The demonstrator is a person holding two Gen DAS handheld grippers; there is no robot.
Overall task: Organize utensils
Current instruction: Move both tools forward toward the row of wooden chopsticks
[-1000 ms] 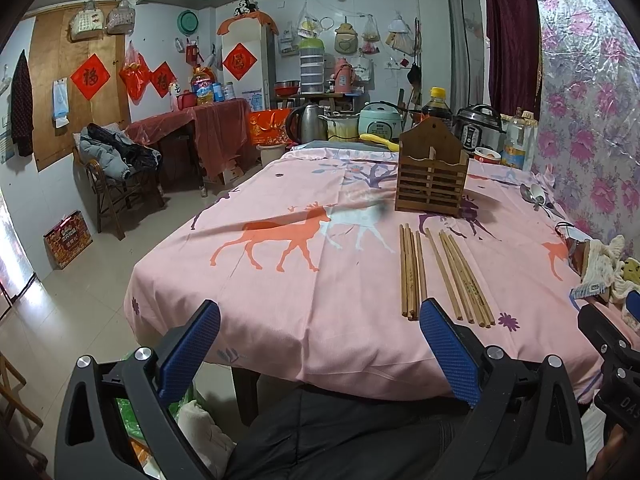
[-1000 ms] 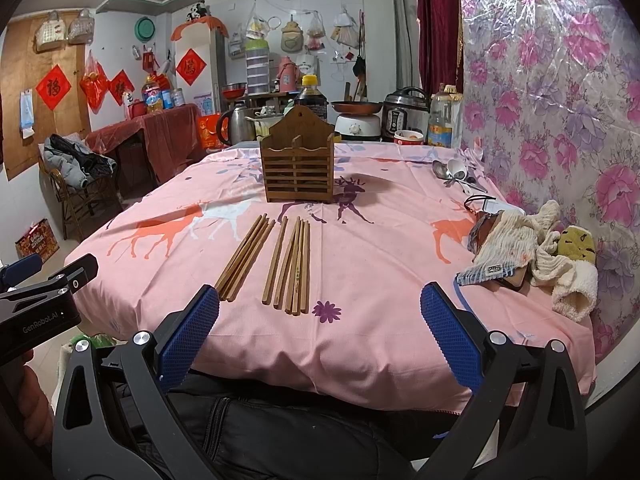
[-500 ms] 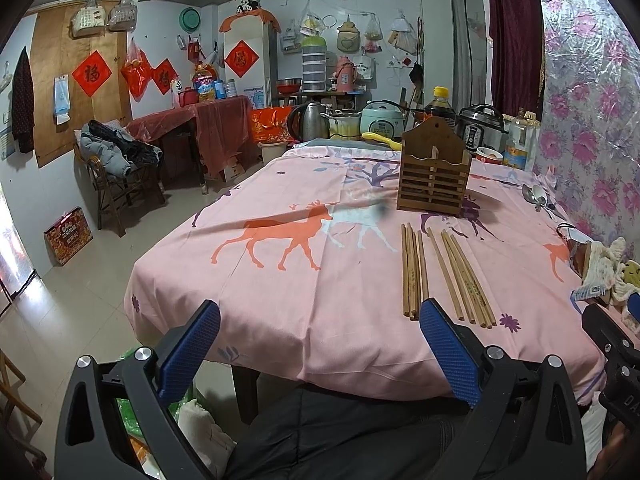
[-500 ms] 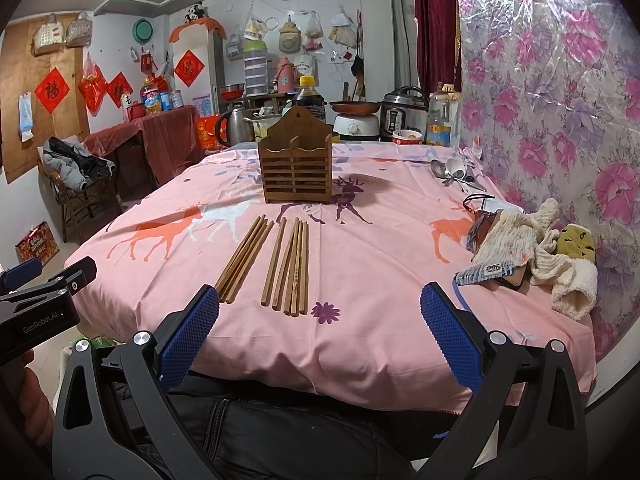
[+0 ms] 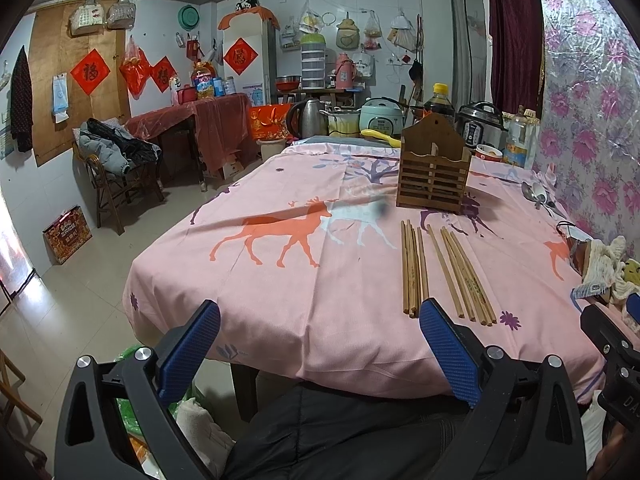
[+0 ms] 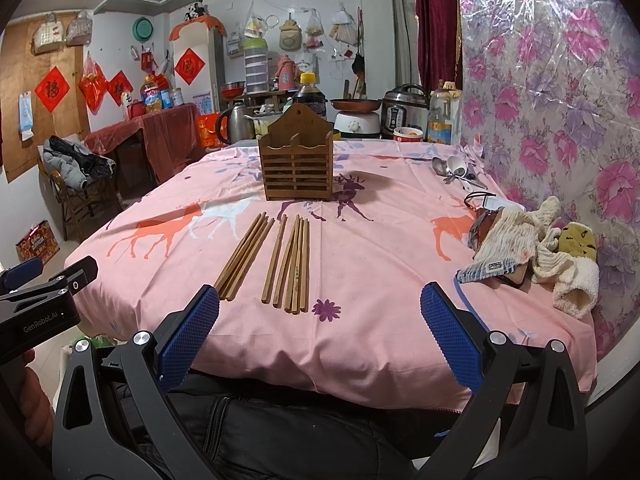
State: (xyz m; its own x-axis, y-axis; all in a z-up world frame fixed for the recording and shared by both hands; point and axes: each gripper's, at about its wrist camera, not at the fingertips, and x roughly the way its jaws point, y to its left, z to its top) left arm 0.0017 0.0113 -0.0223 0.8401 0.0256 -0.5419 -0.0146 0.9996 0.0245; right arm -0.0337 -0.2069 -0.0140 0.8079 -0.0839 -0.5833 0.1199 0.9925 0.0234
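Several wooden chopsticks (image 6: 276,260) lie in two loose bunches on the pink tablecloth (image 6: 380,264), pointing toward a slatted wooden utensil holder (image 6: 296,162) that stands upright behind them. They also show in the left wrist view (image 5: 440,272), with the holder (image 5: 434,168) beyond. Some spoons (image 6: 452,170) lie at the far right of the table. My left gripper (image 5: 320,344) is open and empty, at the near table edge, left of the chopsticks. My right gripper (image 6: 320,328) is open and empty, just short of the chopstick ends.
A heap of cloths and a yellow sponge (image 6: 552,252) sits at the table's right edge by the floral wall. Cookers, a kettle and bottles (image 6: 400,112) crowd the far end. A chair with clothes (image 5: 112,160) stands on the floor to the left.
Both grippers have edged slightly forward toward the table; the chopsticks and holder have not moved.
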